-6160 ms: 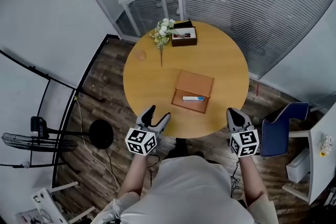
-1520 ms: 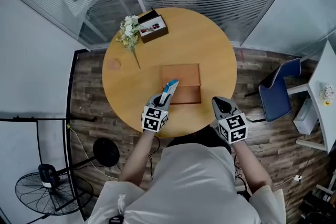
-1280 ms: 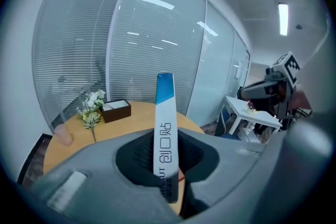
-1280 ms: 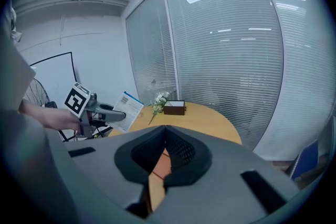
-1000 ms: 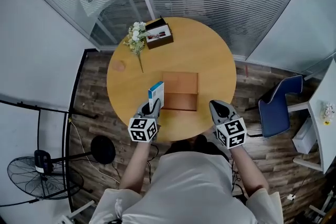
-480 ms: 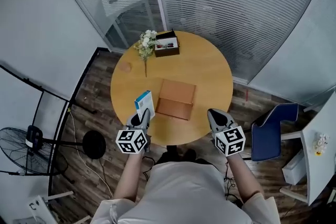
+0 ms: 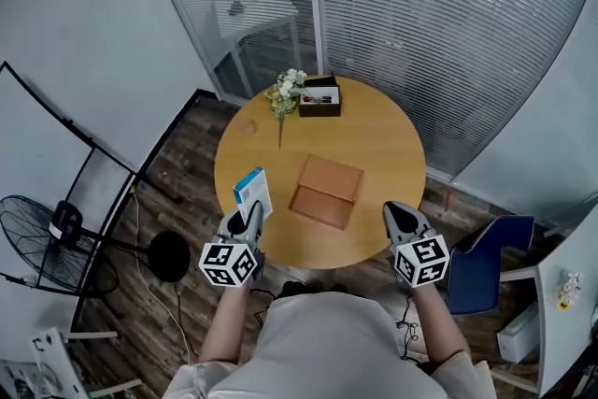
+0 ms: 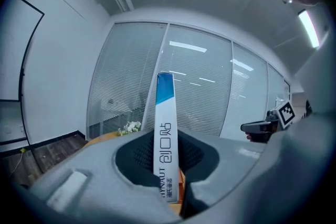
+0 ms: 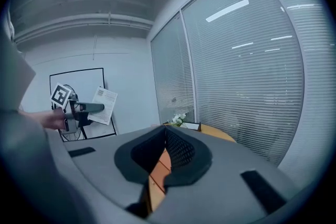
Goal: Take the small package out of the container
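Observation:
The small white-and-blue package (image 7: 252, 191) stands upright in my left gripper (image 7: 249, 210), which is shut on its lower end, left of the container and above the table's near-left part. In the left gripper view the package (image 8: 165, 128) rises narrow edge on between the dark pads (image 8: 140, 157). The flat brown container (image 7: 327, 192) lies open at the middle of the round wooden table (image 7: 383, 135), its near half empty. My right gripper (image 7: 398, 214) hovers at the table's near-right edge, jaws together with nothing in them. In the right gripper view, the left gripper holds the package (image 9: 105, 106).
A bunch of white flowers (image 7: 286, 91) and a dark box of pens (image 7: 320, 96) sit at the table's far edge. A blue chair (image 7: 481, 262) stands to the right. A fan (image 7: 37, 238) and a round stand base (image 7: 168, 255) are on the floor at left.
My left gripper has carried the package from above the container's left edge out to the left, clear of it. The right gripper has kept its place at the near-right edge.

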`<action>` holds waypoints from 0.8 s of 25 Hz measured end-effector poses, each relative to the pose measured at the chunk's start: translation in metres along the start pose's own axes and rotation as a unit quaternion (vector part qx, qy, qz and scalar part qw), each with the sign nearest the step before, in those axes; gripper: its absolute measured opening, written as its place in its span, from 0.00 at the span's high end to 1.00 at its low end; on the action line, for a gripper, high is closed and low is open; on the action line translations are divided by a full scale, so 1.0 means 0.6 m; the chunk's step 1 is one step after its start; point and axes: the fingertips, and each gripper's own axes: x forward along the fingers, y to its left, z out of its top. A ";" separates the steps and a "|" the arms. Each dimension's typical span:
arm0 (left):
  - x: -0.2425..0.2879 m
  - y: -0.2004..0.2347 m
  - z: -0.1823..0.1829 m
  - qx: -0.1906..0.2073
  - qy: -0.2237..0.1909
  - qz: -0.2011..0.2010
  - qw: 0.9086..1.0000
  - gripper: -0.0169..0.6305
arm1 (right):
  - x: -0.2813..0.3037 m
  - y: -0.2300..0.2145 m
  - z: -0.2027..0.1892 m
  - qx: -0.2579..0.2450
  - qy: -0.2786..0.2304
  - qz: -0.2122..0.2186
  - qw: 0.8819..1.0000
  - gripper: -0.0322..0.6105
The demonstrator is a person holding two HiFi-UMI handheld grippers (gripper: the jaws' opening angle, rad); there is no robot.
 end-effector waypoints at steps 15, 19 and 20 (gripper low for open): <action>-0.115 0.133 0.106 0.013 -0.046 -0.008 0.999 0.88 | 0.000 0.120 0.096 -0.028 -0.038 -0.056 0.997 0.95; -0.120 0.150 0.121 0.016 -0.054 -0.013 0.998 0.88 | 0.000 0.141 0.108 -0.040 -0.044 -0.062 0.996 0.95; -0.121 0.151 0.123 0.017 -0.055 -0.014 0.998 0.88 | 0.001 0.145 0.108 -0.043 -0.043 -0.062 0.996 0.95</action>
